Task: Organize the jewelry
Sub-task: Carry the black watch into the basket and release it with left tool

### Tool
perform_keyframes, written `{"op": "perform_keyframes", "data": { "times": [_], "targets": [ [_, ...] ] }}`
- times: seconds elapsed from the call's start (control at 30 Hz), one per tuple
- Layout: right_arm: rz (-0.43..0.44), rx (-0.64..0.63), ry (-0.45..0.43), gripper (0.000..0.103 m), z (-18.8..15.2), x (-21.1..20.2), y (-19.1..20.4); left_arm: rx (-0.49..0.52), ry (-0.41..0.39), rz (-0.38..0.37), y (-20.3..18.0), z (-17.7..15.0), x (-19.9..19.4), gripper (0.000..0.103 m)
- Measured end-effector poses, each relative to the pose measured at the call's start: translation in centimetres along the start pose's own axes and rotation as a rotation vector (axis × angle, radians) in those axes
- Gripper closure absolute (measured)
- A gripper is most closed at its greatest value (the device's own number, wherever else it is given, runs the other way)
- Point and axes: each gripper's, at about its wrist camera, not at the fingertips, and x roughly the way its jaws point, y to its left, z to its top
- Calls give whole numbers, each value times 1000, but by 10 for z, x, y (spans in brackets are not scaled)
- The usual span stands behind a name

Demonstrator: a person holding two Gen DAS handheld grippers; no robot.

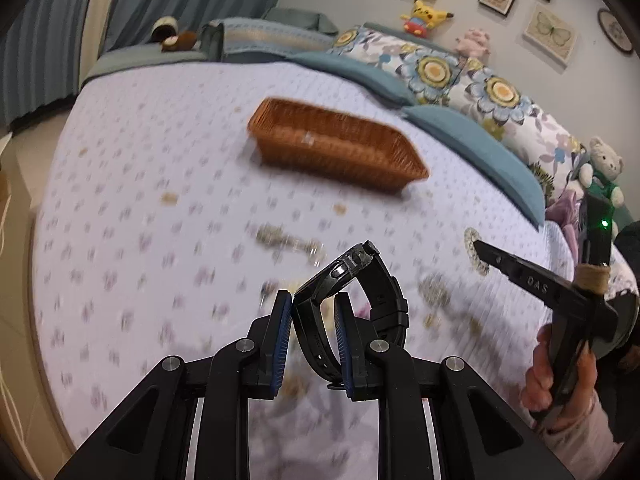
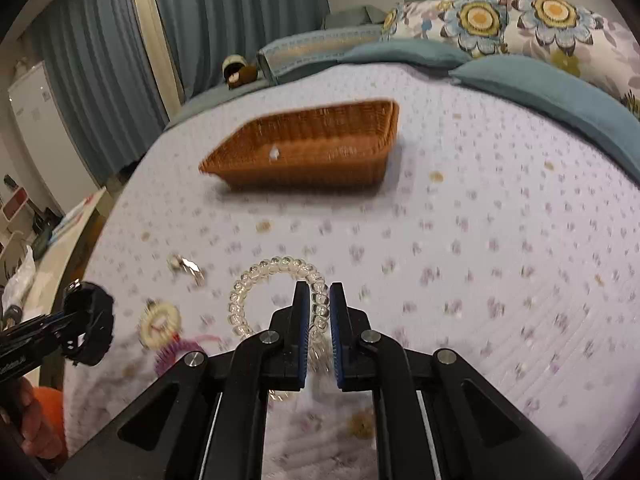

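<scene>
Left gripper (image 1: 310,312): jaws pinch the strap of a black watch (image 1: 352,280), held above the bed (image 1: 160,160), on the near side of the basket (image 1: 336,144). Right gripper (image 2: 319,312): jaws pinch a clear bead bracelet (image 2: 276,276), also nearer than the basket. Basket sits on the bed, farther off, with 1 small pale item (image 2: 274,154) inside. Other jewelry (image 2: 160,322) lies scattered on the bed on the near side of the basket; details blurred.

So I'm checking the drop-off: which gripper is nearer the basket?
Hard to call; both sit well short. The left gripper holds the watch, the right gripper the bracelet; basket beyond both.
</scene>
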Motion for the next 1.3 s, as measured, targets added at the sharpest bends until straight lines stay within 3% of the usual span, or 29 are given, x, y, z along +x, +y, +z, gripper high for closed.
{"op": "perform_keyframes", "data": {
  "times": [0.17,0.33,0.5,0.63,0.83,1.1,1.27,1.3],
  "targets": [
    [-23,-20,-65,91,50,2,6,56,-58,-9,-16,52,11,81],
    [-48,-42,-118,91,101,29,7,86,-106,-25,-27,116,39,81],
    [-58,-14,-101,91,143,81,1,98,-132,-27,-30,167,79,81],
    [-49,25,-24,91,166,135,-9,64,-100,-32,-24,195,134,81],
    [-42,78,126,91,169,200,-19,19,10,-9,-13,202,216,81],
    [-60,76,183,90,154,223,-20,26,69,22,-10,189,250,81],
    [-37,101,192,87,153,223,-28,24,54,16,-9,190,243,70],
    [-31,101,185,83,154,221,-29,24,44,9,-9,191,239,60]
  ]
}}
